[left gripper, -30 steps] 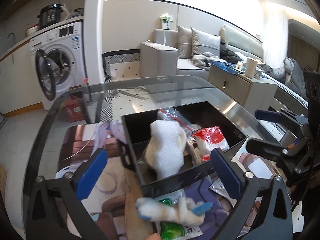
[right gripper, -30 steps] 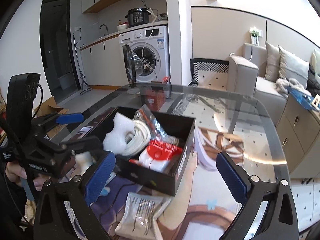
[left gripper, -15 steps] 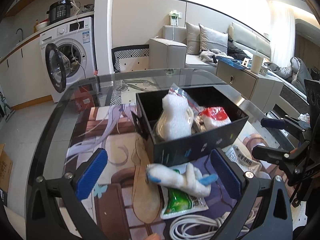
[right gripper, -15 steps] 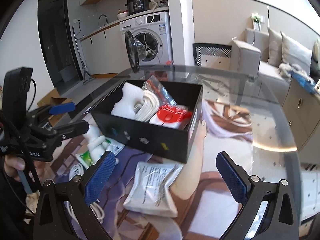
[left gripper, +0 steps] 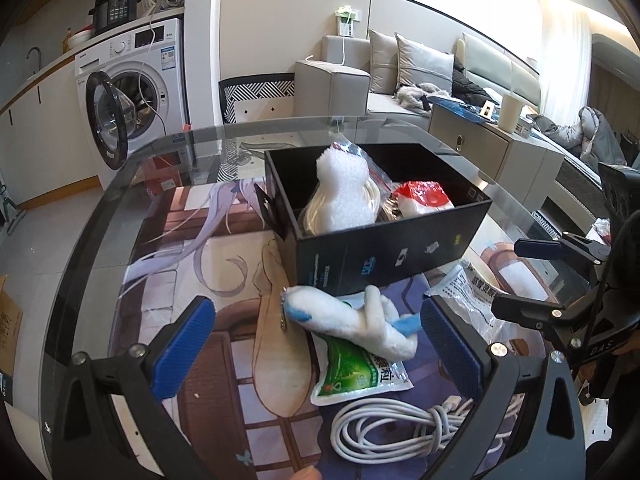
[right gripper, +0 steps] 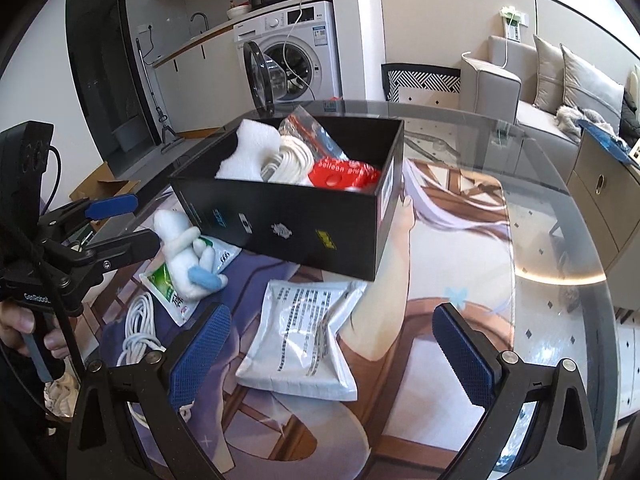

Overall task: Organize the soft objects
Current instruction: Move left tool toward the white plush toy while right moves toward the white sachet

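Observation:
A black box point(left gripper: 384, 252) point(right gripper: 288, 220) on the printed mat holds white foam point(left gripper: 344, 196), a white cable coil and a red-and-white packet point(left gripper: 424, 200). A white plush toy with blue tips point(left gripper: 352, 320) point(right gripper: 184, 248) lies in front of the box, on a green sachet point(left gripper: 356, 372). A white foil pouch point(right gripper: 304, 336) lies near the box. A coiled white cable point(left gripper: 400, 428) lies nearest. My left gripper point(left gripper: 316, 344) is open and empty, above the plush toy. My right gripper point(right gripper: 332, 352) is open and empty, above the white pouch.
The glass table point(right gripper: 560, 216) carries an anime-print mat point(left gripper: 224, 264). A washing machine point(left gripper: 132, 88) with its door open stands beyond the far edge, and a sofa point(left gripper: 400, 76) and low cabinet point(left gripper: 492, 148) stand to the right.
Both grippers have drawn back from the box and sunk lower. The plush toy, sachet, cable and pouch now show fully. Both stay open and empty.

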`<state>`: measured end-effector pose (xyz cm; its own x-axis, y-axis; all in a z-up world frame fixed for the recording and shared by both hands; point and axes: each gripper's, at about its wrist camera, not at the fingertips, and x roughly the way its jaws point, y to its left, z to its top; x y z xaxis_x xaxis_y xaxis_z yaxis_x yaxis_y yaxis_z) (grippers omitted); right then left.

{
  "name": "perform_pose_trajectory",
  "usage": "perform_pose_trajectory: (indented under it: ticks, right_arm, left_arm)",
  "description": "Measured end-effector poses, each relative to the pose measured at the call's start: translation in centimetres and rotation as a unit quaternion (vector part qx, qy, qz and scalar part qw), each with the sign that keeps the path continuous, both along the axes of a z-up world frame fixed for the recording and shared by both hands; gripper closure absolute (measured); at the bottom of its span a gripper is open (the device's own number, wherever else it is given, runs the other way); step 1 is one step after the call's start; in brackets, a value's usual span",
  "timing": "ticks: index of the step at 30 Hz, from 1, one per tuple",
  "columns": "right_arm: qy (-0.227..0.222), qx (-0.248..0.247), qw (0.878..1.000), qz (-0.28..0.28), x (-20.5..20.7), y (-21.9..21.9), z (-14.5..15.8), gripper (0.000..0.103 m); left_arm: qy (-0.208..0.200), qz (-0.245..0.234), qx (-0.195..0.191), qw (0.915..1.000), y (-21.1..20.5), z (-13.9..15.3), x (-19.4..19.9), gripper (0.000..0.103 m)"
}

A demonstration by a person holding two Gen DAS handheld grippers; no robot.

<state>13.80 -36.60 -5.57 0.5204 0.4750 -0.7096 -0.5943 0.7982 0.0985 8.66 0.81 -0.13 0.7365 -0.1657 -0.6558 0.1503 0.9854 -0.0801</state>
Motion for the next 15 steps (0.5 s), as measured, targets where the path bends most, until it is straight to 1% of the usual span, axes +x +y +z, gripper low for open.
perform_pose_trajectory:
  ticks: [11, 15]
  right_arm:
    - [0.015, -0.012, 1.0, 0.005, 0.1, 0.5, -1.0, 0.001]
    - [0.02, -0.023, 1.0, 0.006, 0.4, 1.0, -1.4, 0.001]
  left_arm:
    - [0.013, -0.008, -0.005, 0.9999, 0.0, -0.4, 0.2, 0.0]
    - [0.02, -0.011, -0.004, 0.9997, -0.1, -0.7, 0.4, 0.0]
